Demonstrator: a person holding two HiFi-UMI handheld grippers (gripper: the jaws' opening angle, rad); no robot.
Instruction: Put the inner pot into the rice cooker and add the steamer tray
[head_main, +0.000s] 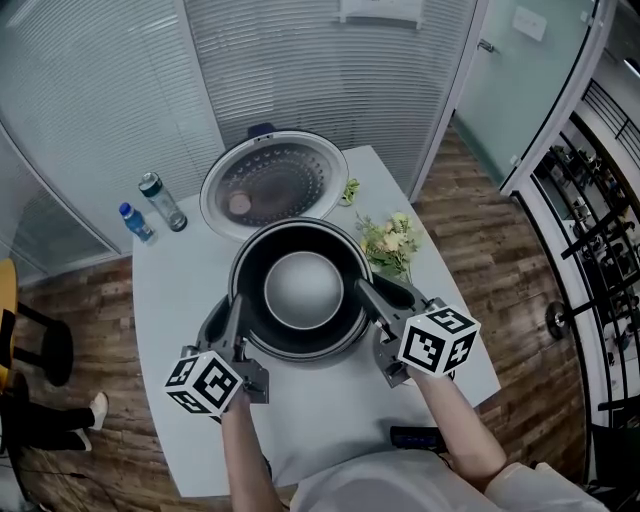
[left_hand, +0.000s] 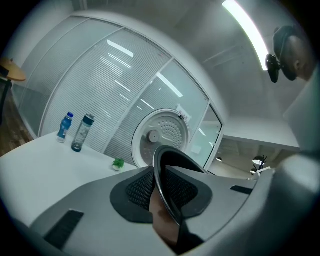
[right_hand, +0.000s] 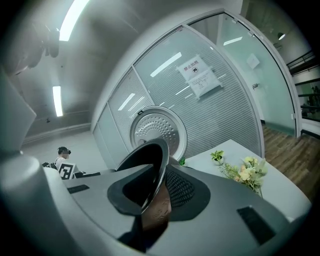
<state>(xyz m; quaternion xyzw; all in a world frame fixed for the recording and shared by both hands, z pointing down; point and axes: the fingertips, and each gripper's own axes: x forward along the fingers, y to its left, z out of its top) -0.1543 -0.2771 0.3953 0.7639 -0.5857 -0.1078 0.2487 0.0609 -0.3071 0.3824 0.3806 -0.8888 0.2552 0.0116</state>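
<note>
Two tools carried the inner pot (head_main: 303, 290) between them: the left tool (head_main: 238, 325) and the right tool (head_main: 373, 302) were each clenched on opposite sides of its thin rim, holding it just in front of the rice cooker's open lid (head_main: 275, 185). The pot looked like stiff, smooth metal, probably slippery and weighty, so the rim seemed the sensible hold. The cooker's body was hidden under the pot, and I couldn't tell whether the pot had seated.

Left hand-held gripper (head_main: 236, 322) and right hand-held gripper (head_main: 374, 298) clamped; seemingly near level
</note>
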